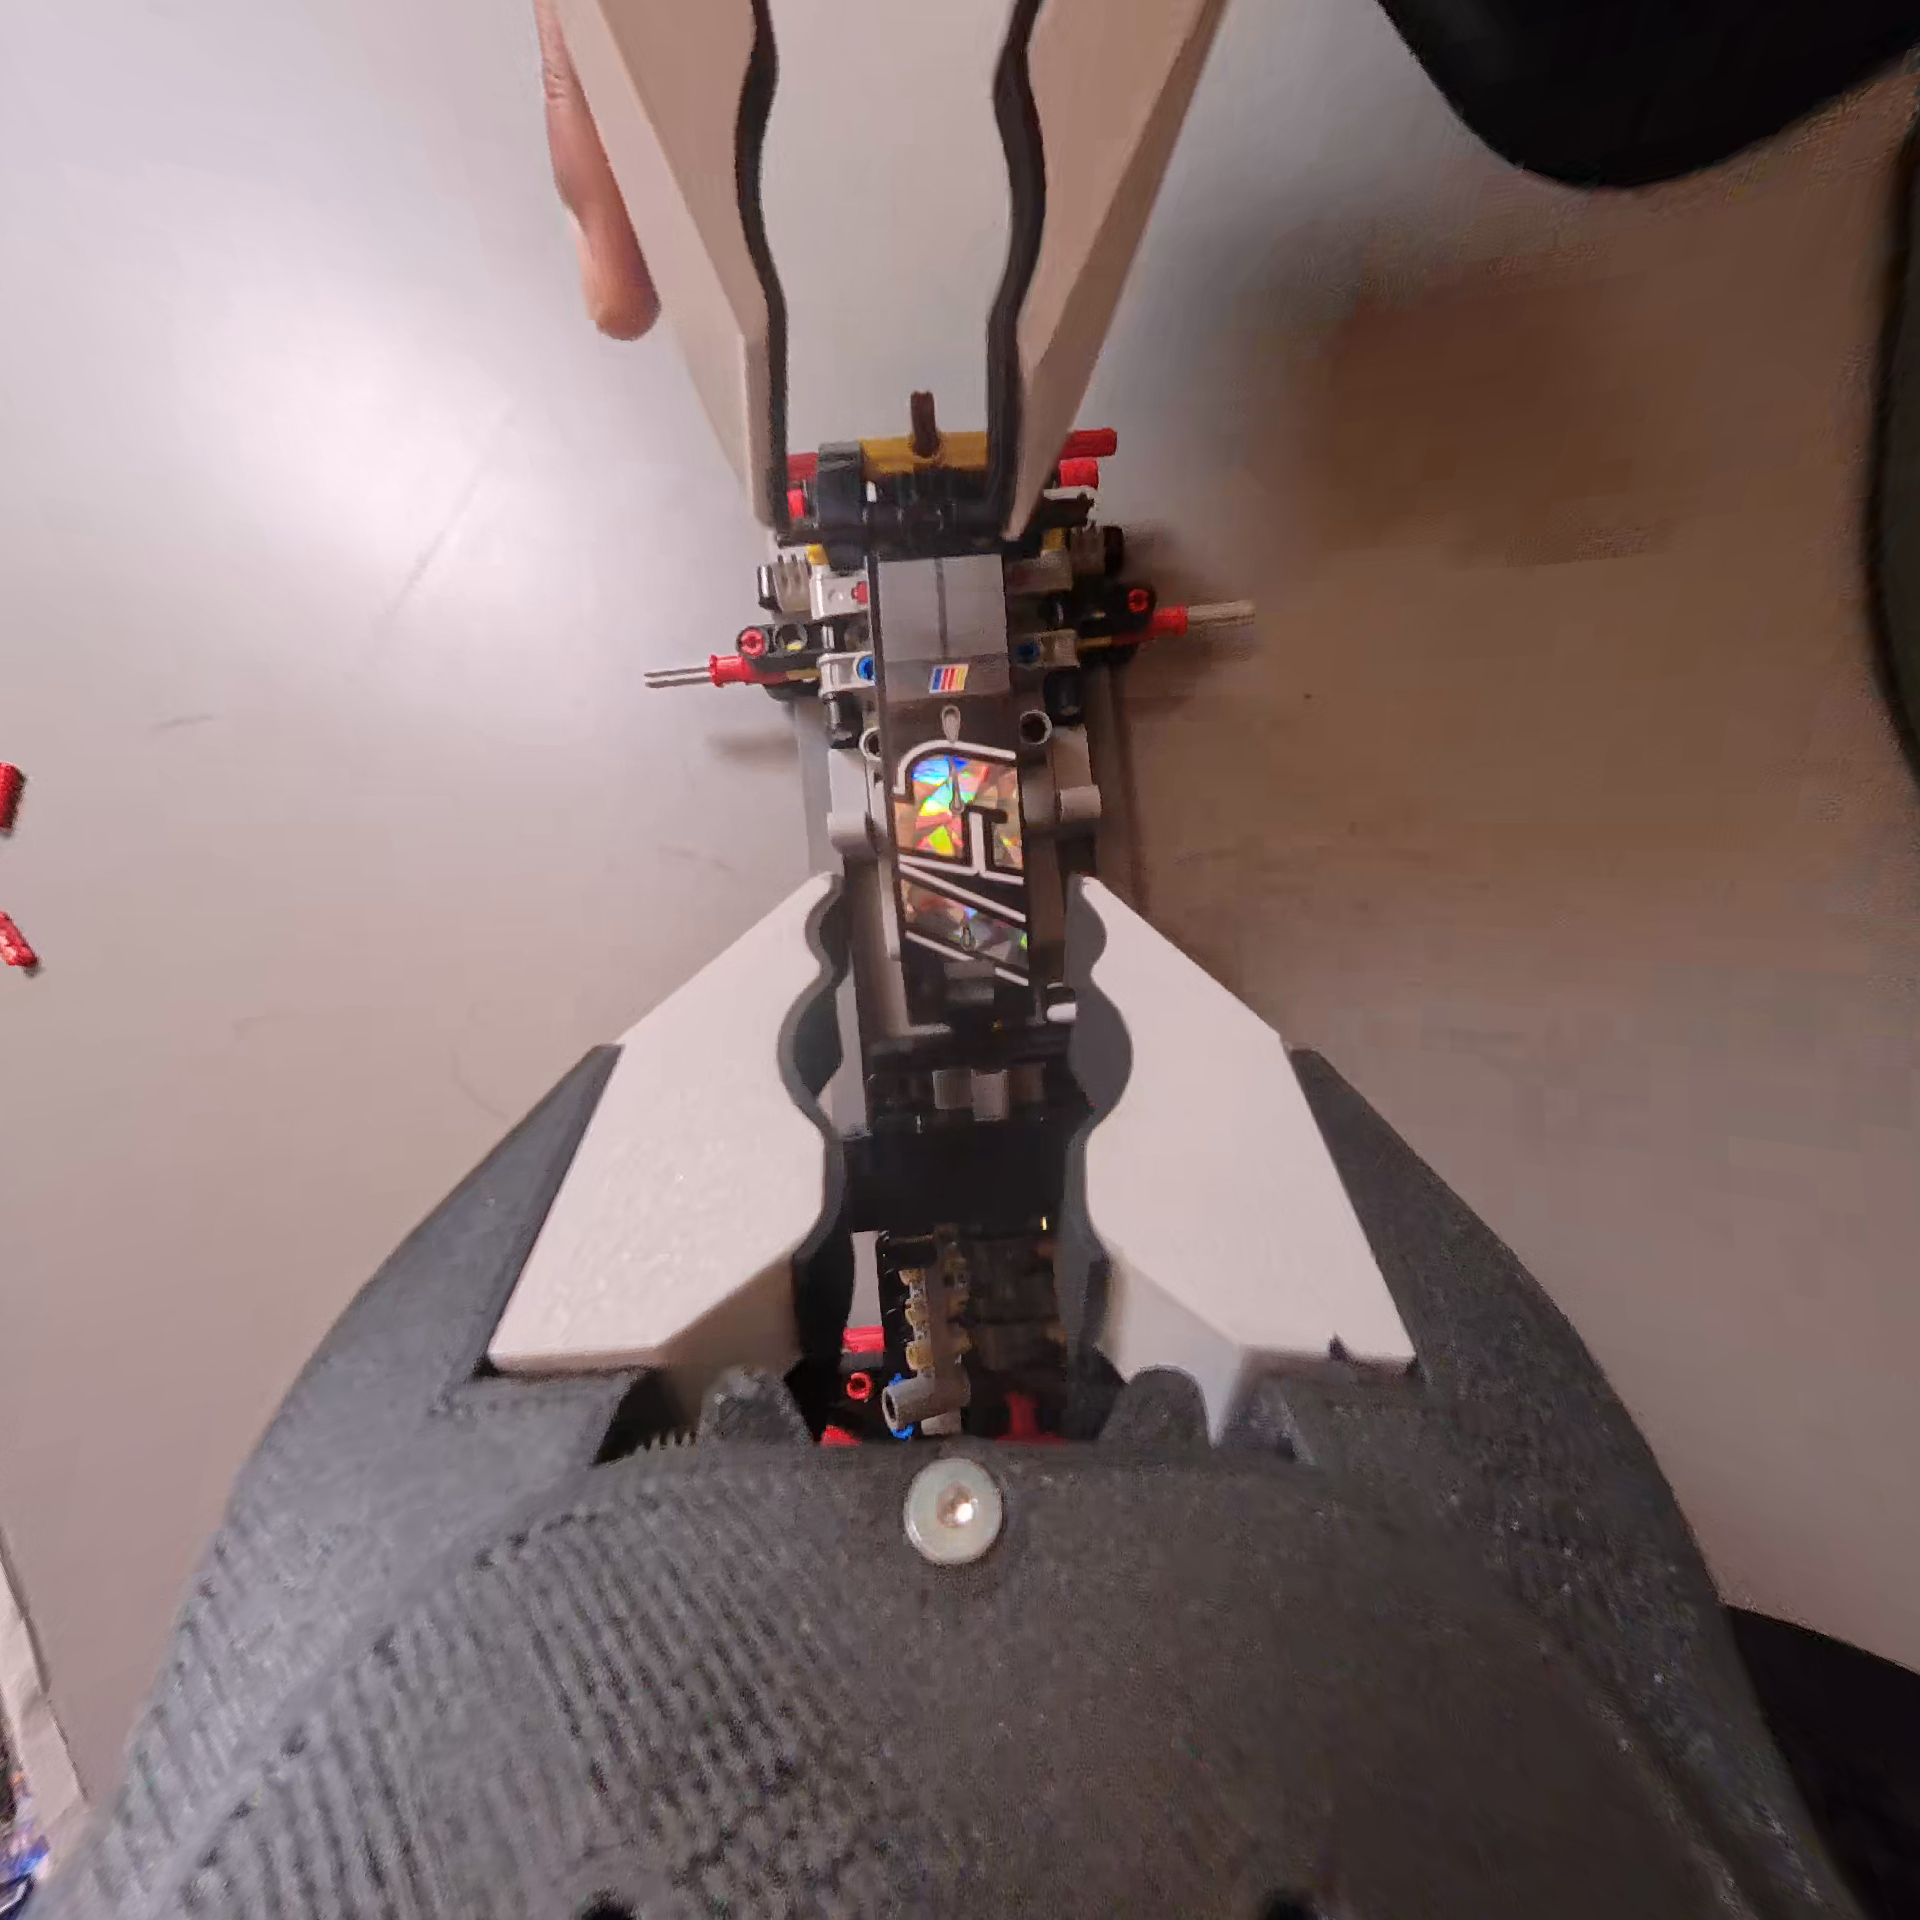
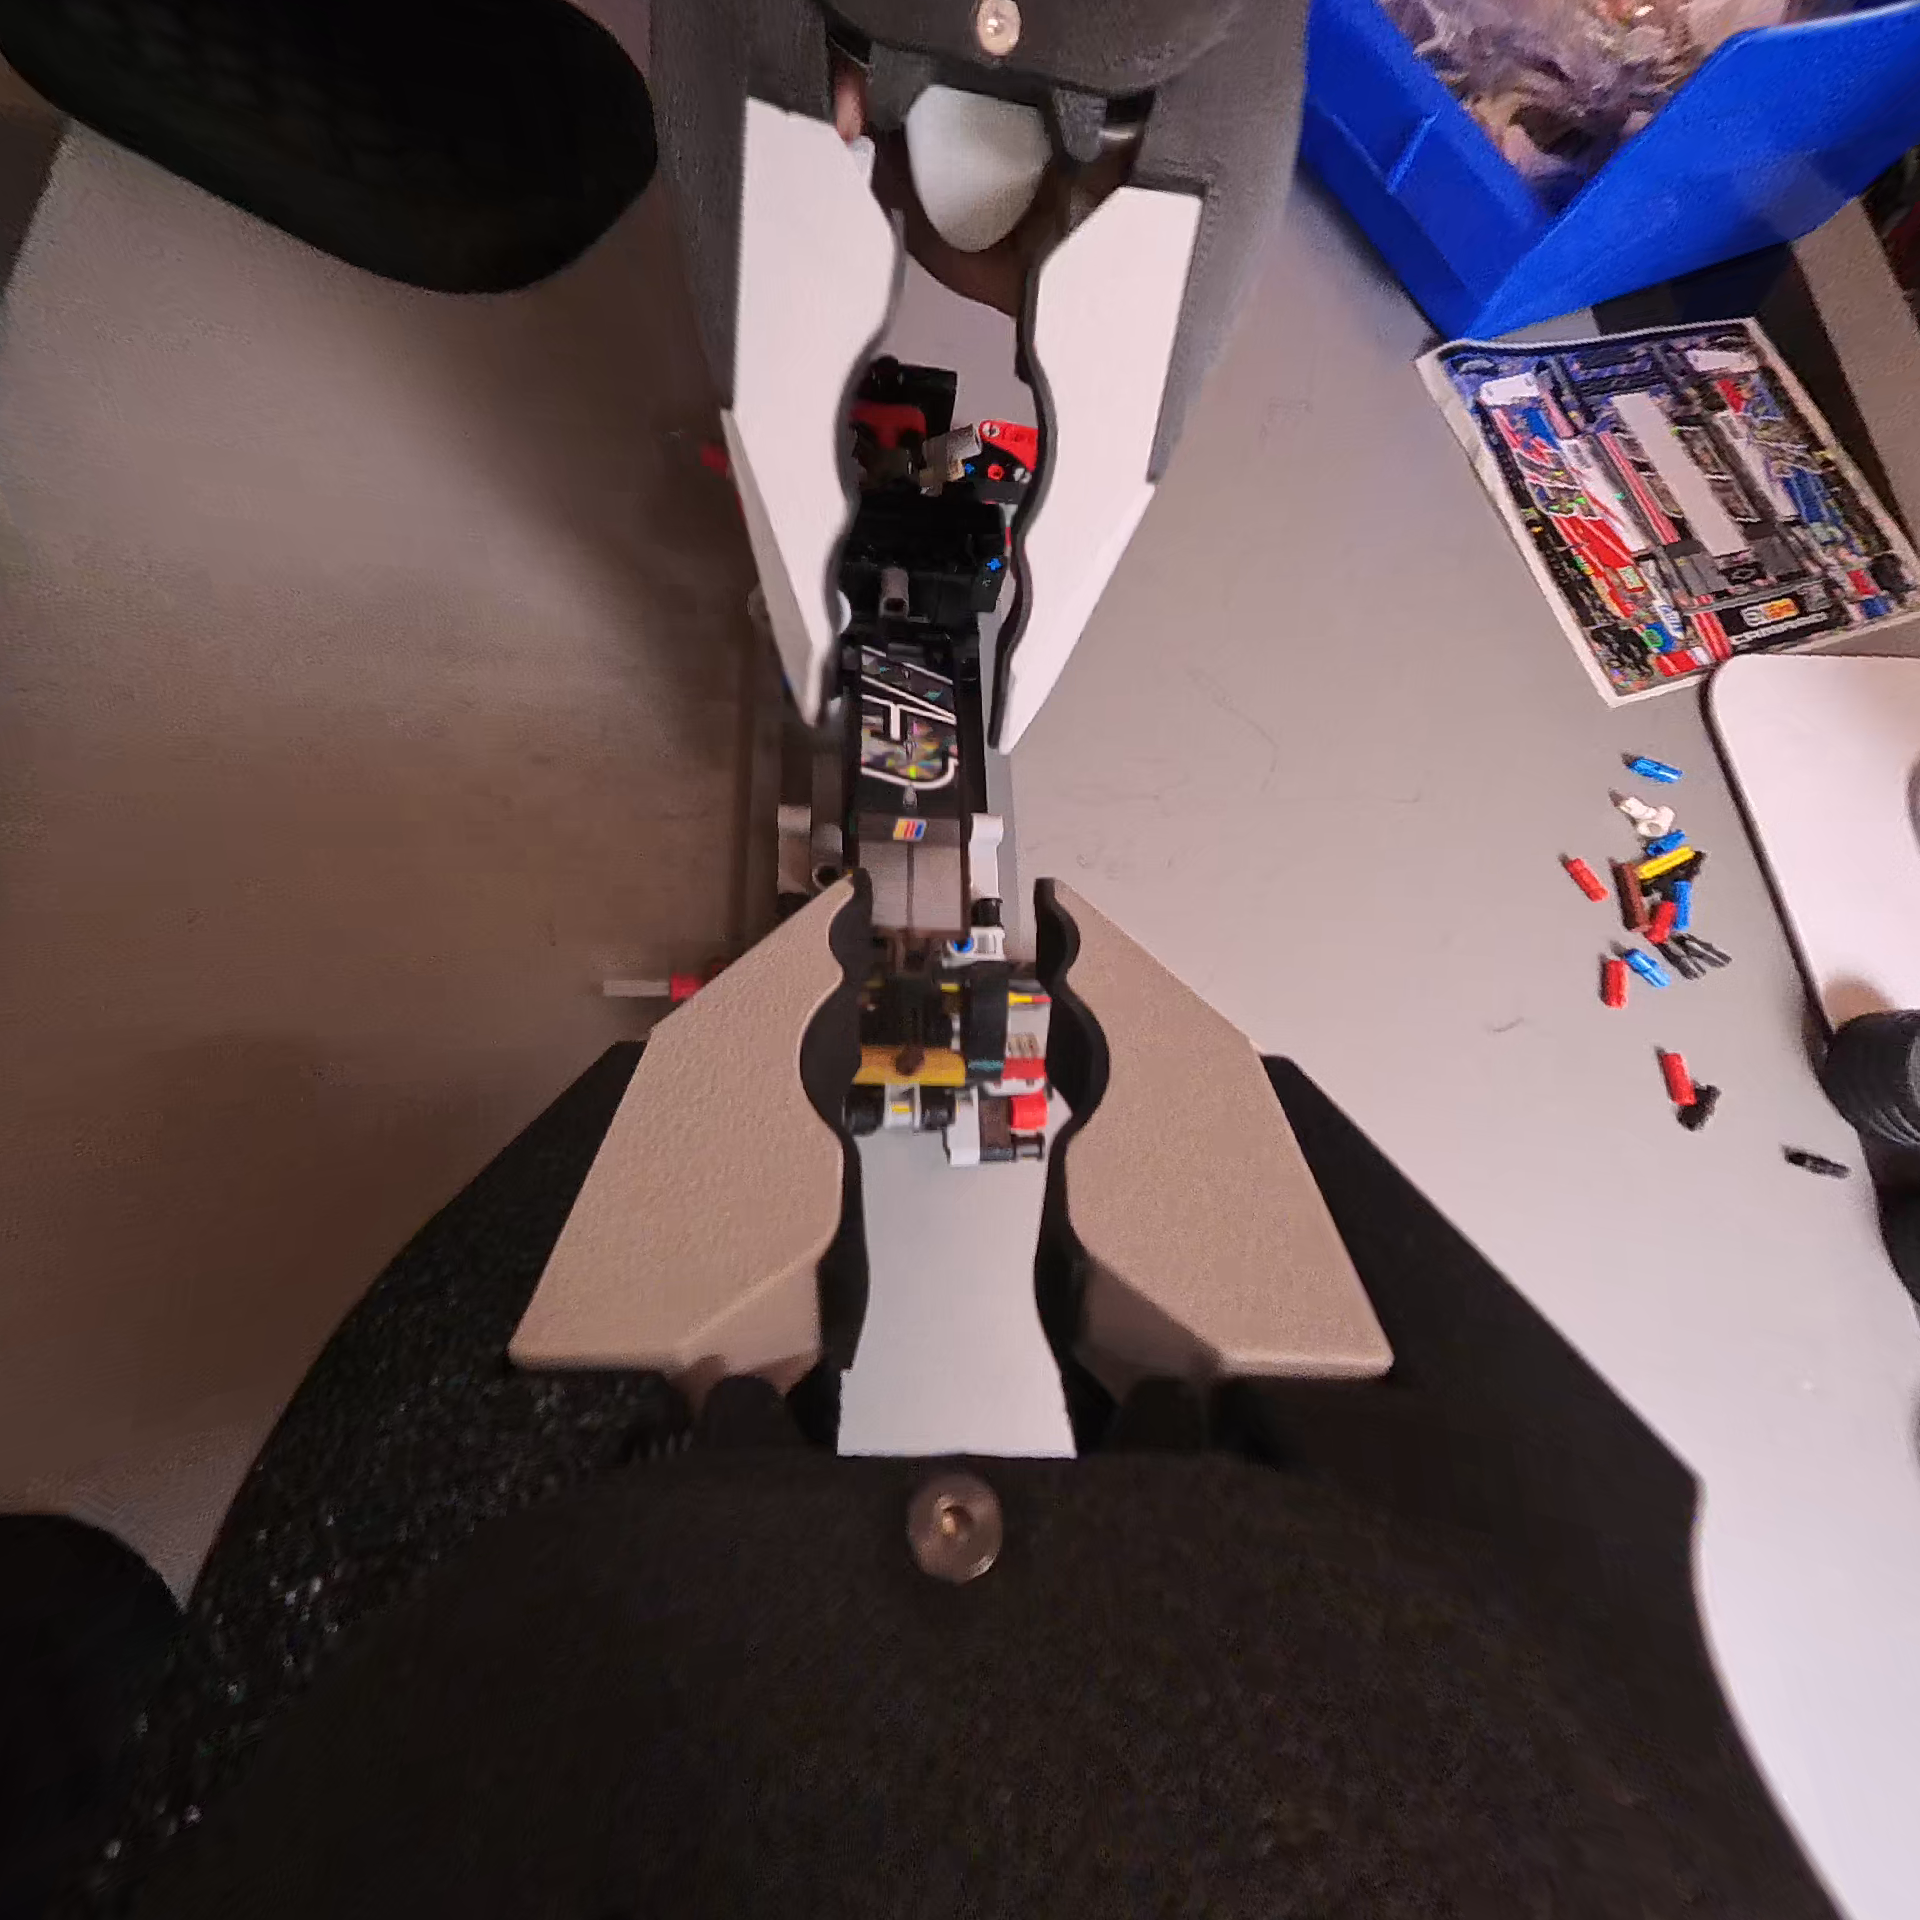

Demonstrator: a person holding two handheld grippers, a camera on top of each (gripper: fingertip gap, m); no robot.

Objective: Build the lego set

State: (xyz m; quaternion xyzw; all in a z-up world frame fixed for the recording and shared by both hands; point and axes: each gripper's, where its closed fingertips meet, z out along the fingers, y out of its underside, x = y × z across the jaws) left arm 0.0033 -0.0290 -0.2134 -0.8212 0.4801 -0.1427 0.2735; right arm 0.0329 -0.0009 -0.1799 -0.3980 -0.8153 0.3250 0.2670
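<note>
A long, narrow lego car chassis (image 1: 956,831), black and grey with a shiny holographic sticker on top and red pins and axles sticking out sideways, lies on the pale table. My left gripper (image 1: 956,894) is shut around its near, black end. My right gripper (image 1: 899,525) comes in from the far side and is shut on the other end, by the yellow part. In the right wrist view, my right gripper (image 2: 948,894) clamps the yellow-and-white end of the chassis (image 2: 914,727), and the left gripper (image 2: 909,727) holds the far end.
Loose red, blue, yellow and black pins (image 2: 1652,904) lie scattered to the right. A printed sheet (image 2: 1662,499) and a blue bin (image 2: 1558,208) sit at the back right, and a white tray (image 2: 1829,810) at the right edge. Two red pins (image 1: 10,800) lie far left.
</note>
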